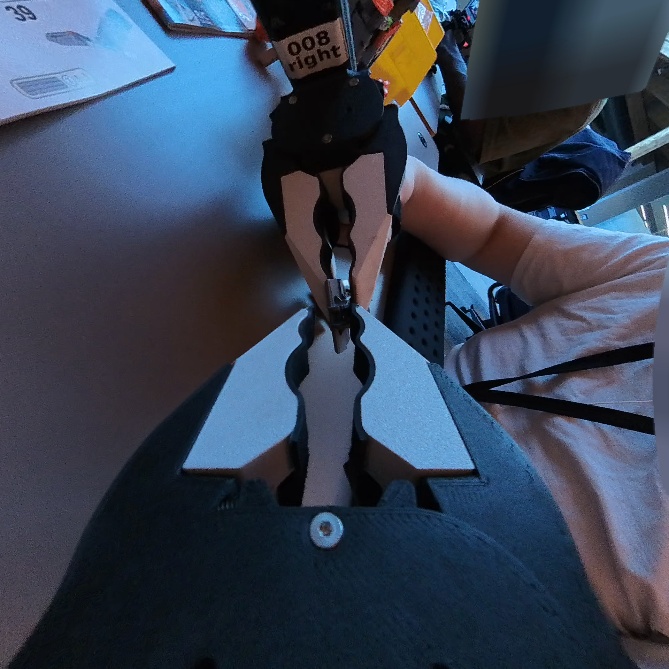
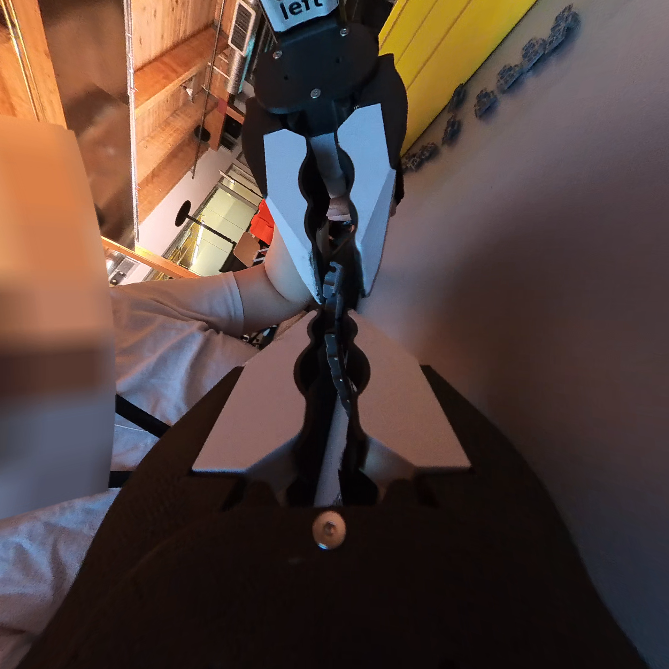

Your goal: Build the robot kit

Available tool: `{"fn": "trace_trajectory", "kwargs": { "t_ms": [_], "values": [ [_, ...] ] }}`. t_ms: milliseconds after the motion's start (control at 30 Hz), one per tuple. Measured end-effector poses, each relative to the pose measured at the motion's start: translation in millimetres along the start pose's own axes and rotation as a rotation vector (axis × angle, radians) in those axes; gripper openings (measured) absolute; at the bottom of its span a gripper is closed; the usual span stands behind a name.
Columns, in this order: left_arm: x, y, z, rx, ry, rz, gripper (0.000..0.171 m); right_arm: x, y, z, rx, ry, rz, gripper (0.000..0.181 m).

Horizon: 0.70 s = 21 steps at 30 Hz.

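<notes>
Left gripper (image 1: 335,311) and right gripper (image 2: 335,315), tip to tip above the table (image 1: 126,235), both closed on one small dark linked part (image 1: 338,298); beyond it, cardboard (image 1: 72,65), yellow box (image 1: 405,54); step: two-gripper hold.

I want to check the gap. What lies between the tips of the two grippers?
Only a small dark metal part bridges it: the left gripper and right gripper meet tip to tip, each pair of jaws shut on it. Both wrist views show this.
</notes>
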State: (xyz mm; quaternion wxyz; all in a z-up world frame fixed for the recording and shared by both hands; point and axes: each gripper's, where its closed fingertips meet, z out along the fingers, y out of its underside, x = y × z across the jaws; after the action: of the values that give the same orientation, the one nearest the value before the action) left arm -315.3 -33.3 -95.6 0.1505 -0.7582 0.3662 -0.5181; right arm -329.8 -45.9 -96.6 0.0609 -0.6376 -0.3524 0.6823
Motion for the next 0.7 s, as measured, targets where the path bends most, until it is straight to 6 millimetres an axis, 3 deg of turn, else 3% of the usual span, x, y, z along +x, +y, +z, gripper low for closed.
{"fn": "trace_trajectory", "kwargs": {
  "t_ms": [67,700],
  "values": [
    [-2.3,-1.4,-1.1,0.008,-0.009,-0.009,0.023,-0.9,-1.1,0.2,0.008,-0.017,0.007,0.005],
    [1.2,-5.0,-3.9,0.089,0.059,-0.053,0.01,1.0,-3.0,-2.3,0.042,-0.043,0.019,0.005]
  ]
}}
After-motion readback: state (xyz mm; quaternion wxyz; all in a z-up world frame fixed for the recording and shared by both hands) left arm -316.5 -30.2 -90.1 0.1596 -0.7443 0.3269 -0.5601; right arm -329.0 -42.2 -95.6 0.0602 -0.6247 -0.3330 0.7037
